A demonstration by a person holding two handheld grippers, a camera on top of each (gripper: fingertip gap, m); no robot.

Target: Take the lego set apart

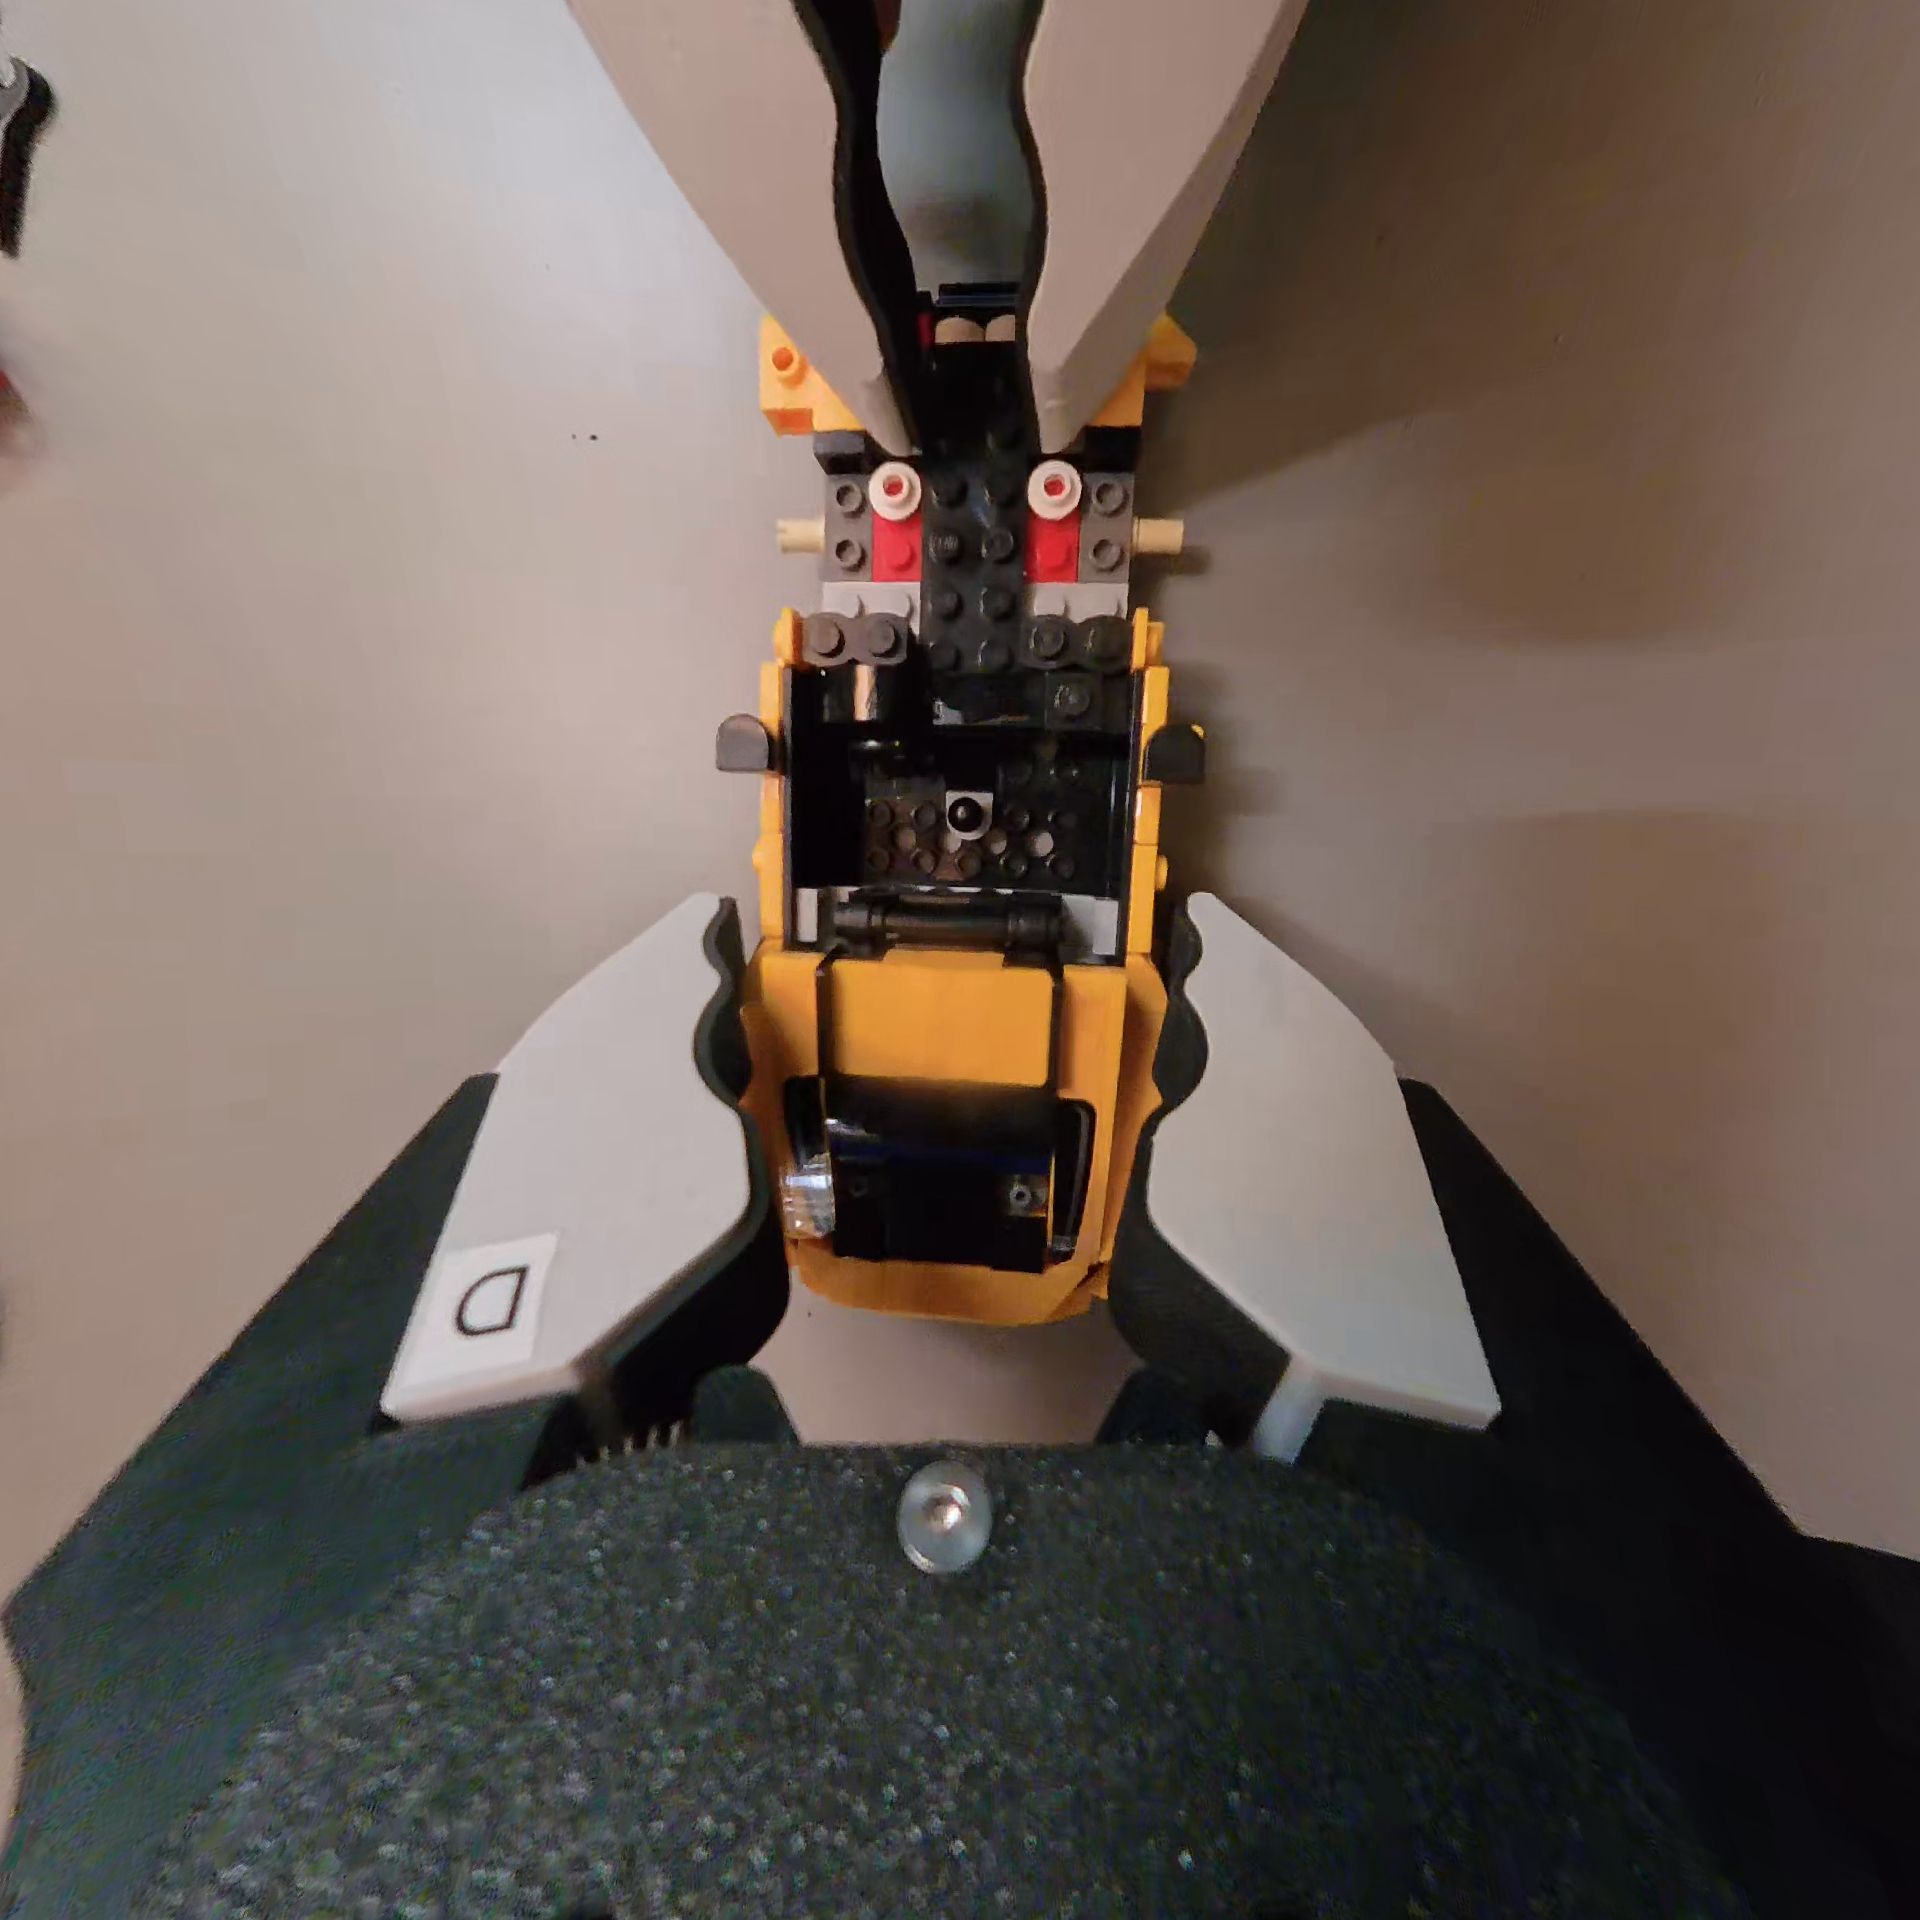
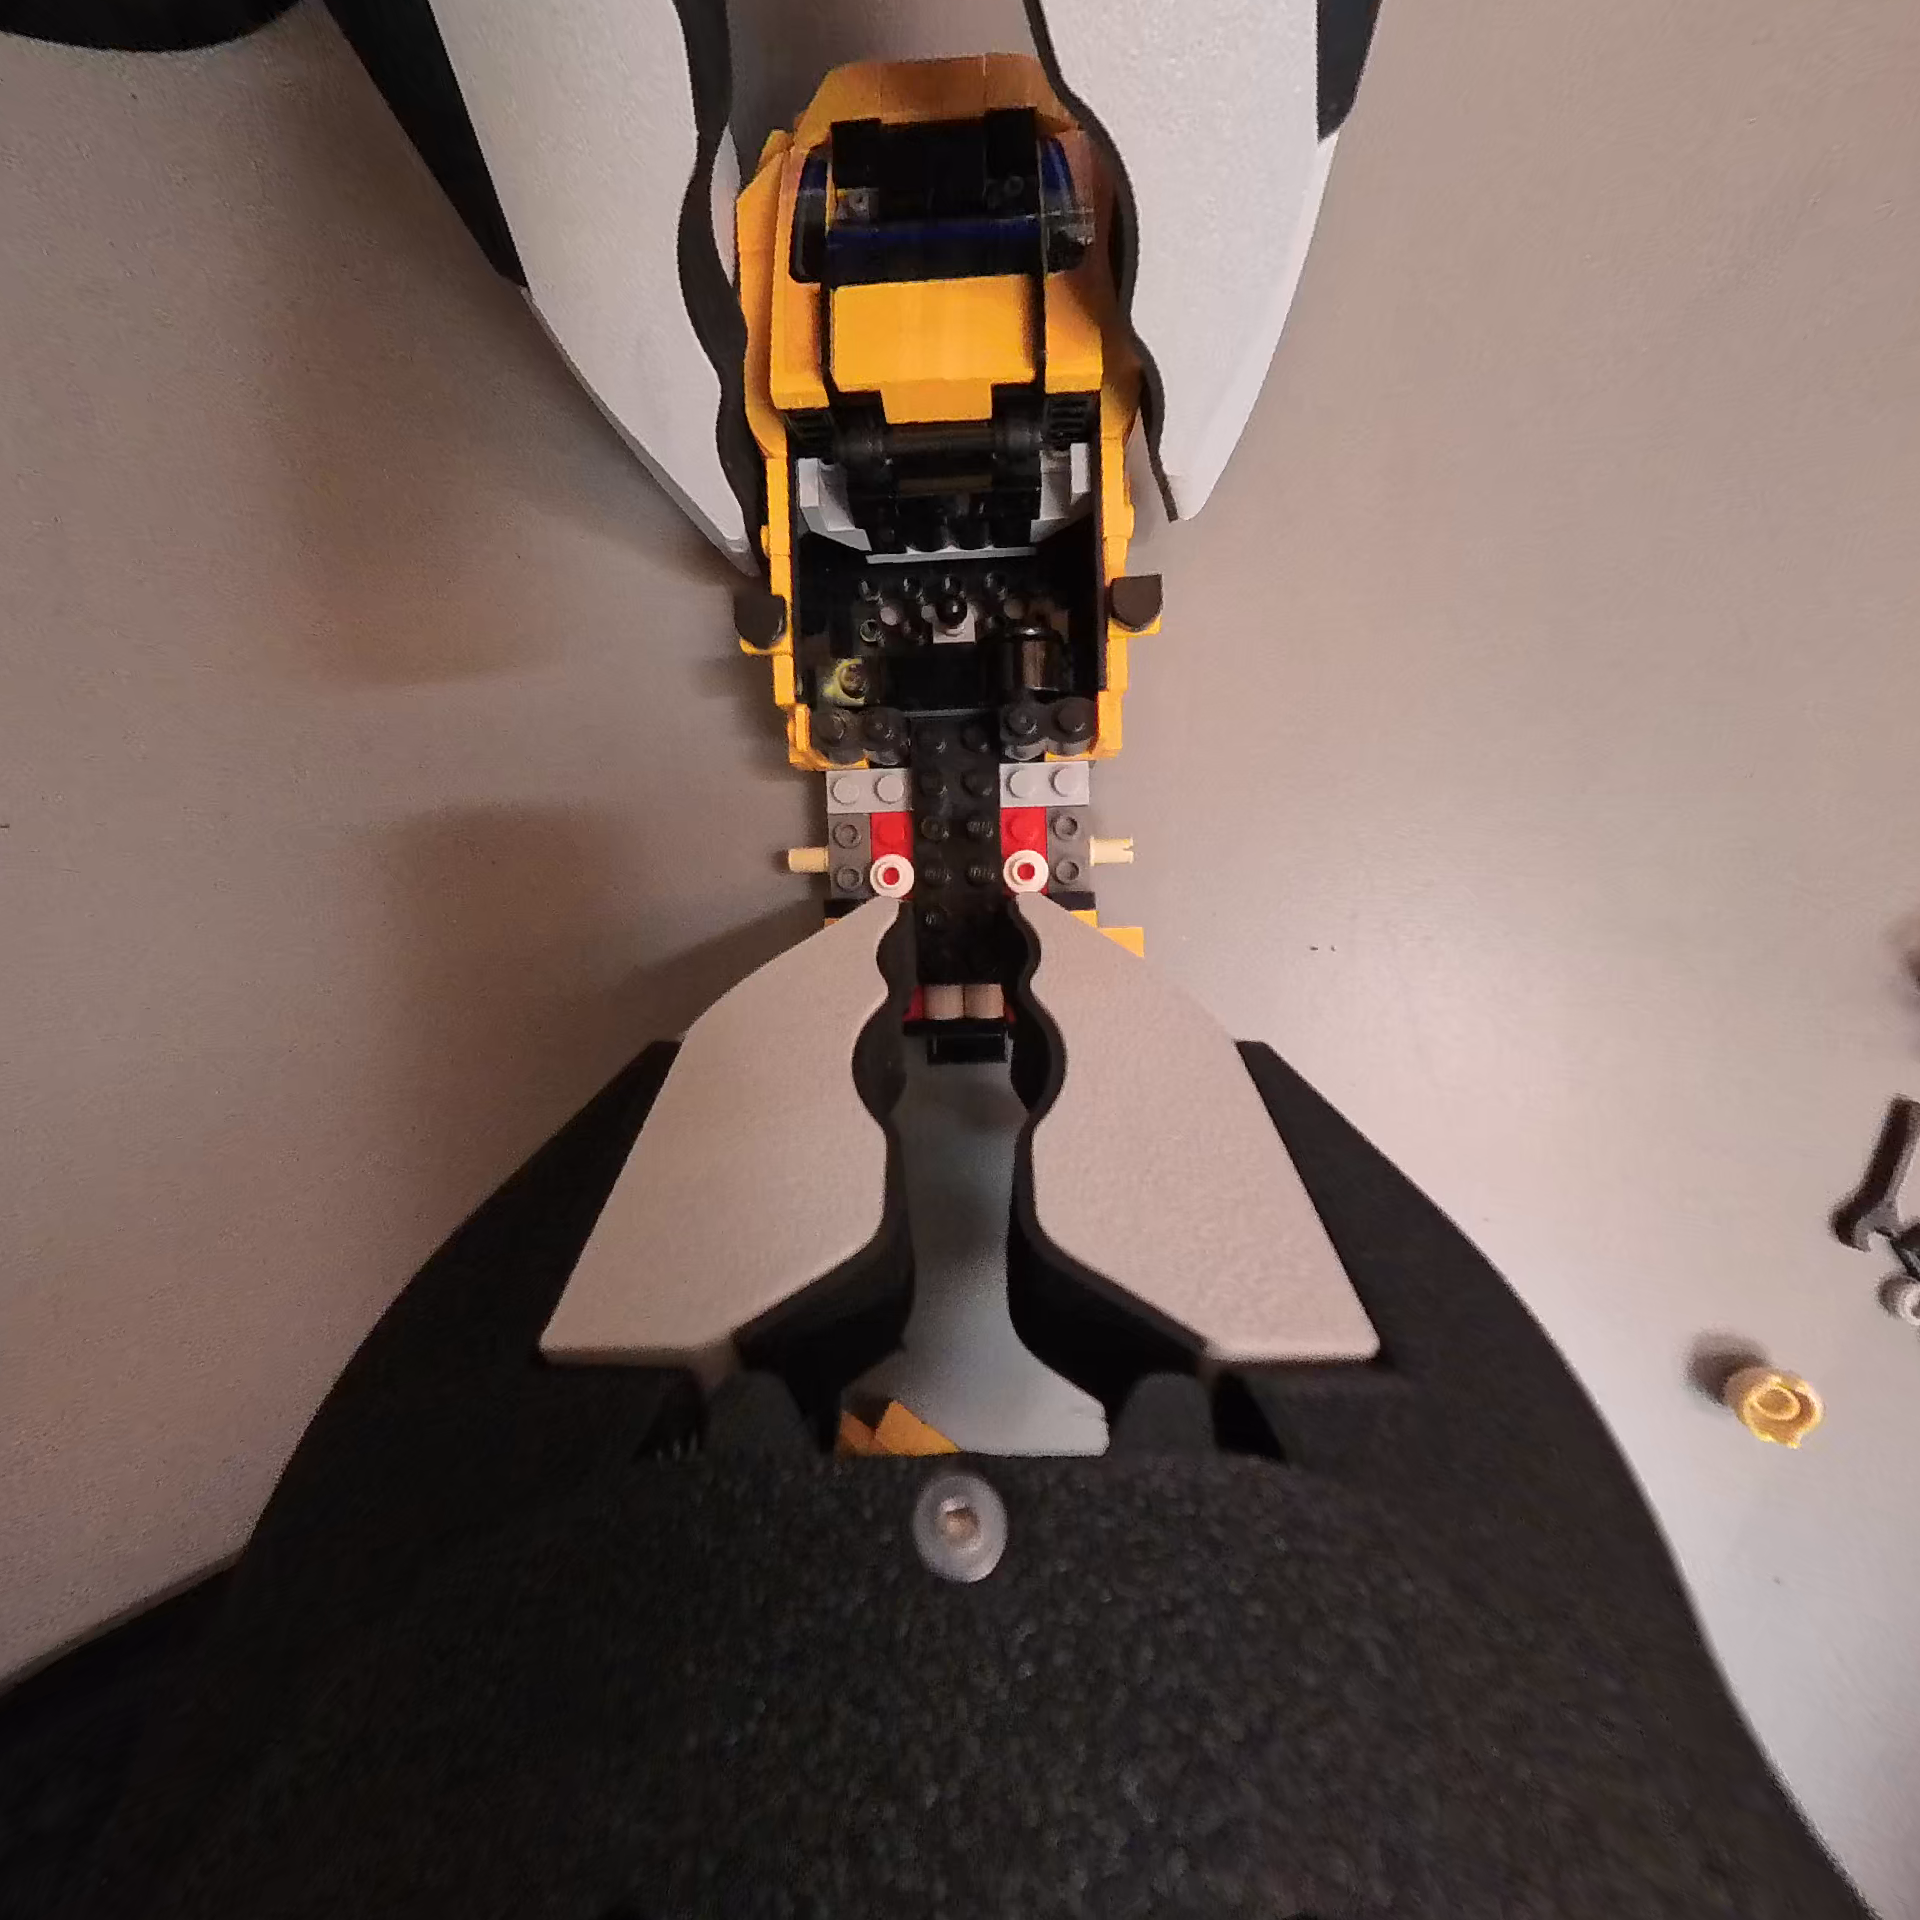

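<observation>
A yellow and black lego car (image 1: 935, 1018) with its roof off lies lengthwise between my two grippers, over a beige table (image 1: 364, 623). My left gripper (image 1: 958, 920) is shut on the car's yellow end, one finger on each side. My right gripper (image 1: 971, 442) comes from the far end and is shut on the narrow black studded plate (image 1: 971, 561) of the chassis. In the right wrist view the right gripper (image 2: 961, 914) pinches that plate (image 2: 956, 831) just behind two red and white round studs (image 2: 891, 875). The left gripper (image 2: 956, 530) holds the car (image 2: 935, 332) at the far end.
Loose pieces lie on the table at the right of the right wrist view: a clear yellow round piece (image 2: 1766, 1403) and dark parts (image 2: 1886, 1195) at the edge. Dark and red blurred things (image 1: 21, 156) show at the far left edge of the left wrist view. The gap from one gripper's tips to the other's is roughly 7 cm.
</observation>
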